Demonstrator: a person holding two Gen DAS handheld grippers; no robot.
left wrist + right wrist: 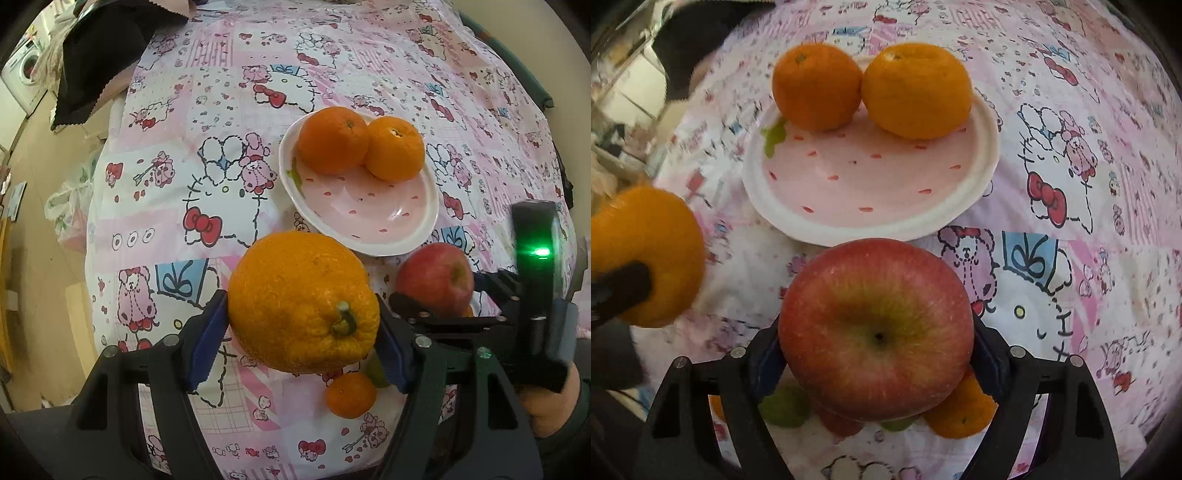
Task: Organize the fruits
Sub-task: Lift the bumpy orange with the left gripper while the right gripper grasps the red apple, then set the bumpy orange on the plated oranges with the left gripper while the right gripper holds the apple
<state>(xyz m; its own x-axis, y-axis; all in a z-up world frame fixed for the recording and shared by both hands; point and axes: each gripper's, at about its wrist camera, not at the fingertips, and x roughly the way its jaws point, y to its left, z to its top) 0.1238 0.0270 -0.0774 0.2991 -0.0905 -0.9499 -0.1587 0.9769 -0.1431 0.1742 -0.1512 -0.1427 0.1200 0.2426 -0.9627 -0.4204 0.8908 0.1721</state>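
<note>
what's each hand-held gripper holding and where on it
Left hand-held gripper: large orange, by its sides. Right hand-held gripper: red apple, by its sides.

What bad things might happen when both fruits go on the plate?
1. The two round oranges already fill the far side of the pink strawberry-print plate, so a nudge might roll one off.
2. The big bumpy orange in the left gripper and the red apple in the right gripper are close together and might bump.
3. The small mandarin on the tablecloth below could get knocked.
</note>
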